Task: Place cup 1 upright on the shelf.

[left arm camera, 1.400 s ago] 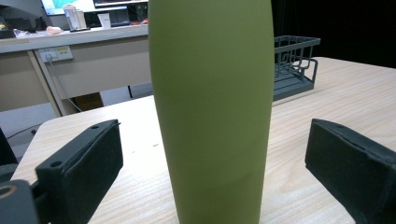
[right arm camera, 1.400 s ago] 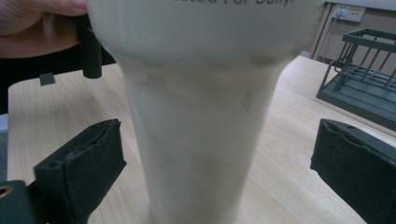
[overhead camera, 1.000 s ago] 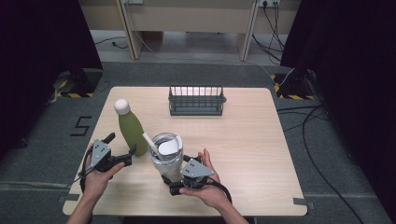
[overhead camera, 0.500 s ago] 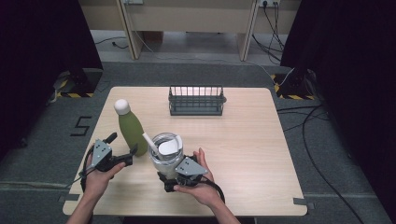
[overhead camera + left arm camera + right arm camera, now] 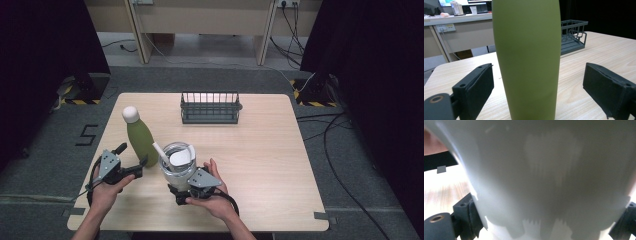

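Standing upright near the table's (image 5: 280, 150) front left part, the green bottle (image 5: 141, 141) rose between the jaws of the left claw (image 5: 131, 165). In the left gripper view that bottle (image 5: 527, 60) sat in the middle of the gap, both black pads clear of its sides; the jaws had just been closing, yet remained spread. Just right of the bottle, the white tumbler (image 5: 178, 166) with its straw stood against the right claw (image 5: 180, 192). In the right gripper view its pale wall (image 5: 549, 177) spanned the space between the jaws, which had just been closing around it and appeared pressed to its base. A grey wire rack (image 5: 210, 107) sat well apart at the far edge.
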The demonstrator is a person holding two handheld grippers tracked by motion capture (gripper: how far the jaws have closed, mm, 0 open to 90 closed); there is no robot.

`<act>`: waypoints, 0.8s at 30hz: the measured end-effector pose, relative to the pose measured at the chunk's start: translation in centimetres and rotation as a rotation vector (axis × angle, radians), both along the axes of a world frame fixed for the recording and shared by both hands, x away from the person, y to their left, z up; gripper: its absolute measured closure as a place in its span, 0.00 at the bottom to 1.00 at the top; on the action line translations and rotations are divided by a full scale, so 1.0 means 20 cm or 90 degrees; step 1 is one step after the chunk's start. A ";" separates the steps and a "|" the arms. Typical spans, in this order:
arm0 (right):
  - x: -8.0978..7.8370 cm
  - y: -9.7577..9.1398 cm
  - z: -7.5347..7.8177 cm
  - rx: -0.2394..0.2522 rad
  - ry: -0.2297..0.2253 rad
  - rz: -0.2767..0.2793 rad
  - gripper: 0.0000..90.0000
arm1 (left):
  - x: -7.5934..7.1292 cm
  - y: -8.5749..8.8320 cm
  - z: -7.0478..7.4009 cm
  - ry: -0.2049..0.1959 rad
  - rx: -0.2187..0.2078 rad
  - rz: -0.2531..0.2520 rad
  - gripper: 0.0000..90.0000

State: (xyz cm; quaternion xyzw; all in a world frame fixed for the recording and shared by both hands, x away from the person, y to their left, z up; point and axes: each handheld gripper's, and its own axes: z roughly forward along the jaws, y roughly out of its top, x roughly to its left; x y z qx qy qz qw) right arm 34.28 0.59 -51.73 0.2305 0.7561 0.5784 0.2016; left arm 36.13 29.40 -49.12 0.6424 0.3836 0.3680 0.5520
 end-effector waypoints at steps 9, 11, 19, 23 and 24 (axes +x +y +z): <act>0.00 -0.01 0.00 0.003 -0.010 0.005 0.12 | 0.00 0.01 -0.01 0.004 -0.007 0.002 0.11; -0.01 -0.01 0.00 0.003 -0.009 0.005 0.12 | 0.00 0.01 -0.01 0.004 -0.006 0.002 0.11; -0.01 -0.02 0.00 0.006 -0.002 0.008 0.12 | 0.00 0.01 -0.01 0.004 -0.013 0.004 0.11; -0.01 0.00 -0.01 0.011 -0.014 -0.003 0.11 | 0.00 0.01 -0.01 0.006 -0.012 0.003 0.11; -0.02 0.00 -0.01 0.011 -0.013 -0.011 0.11 | 0.00 0.01 -0.01 0.006 -0.011 0.002 0.11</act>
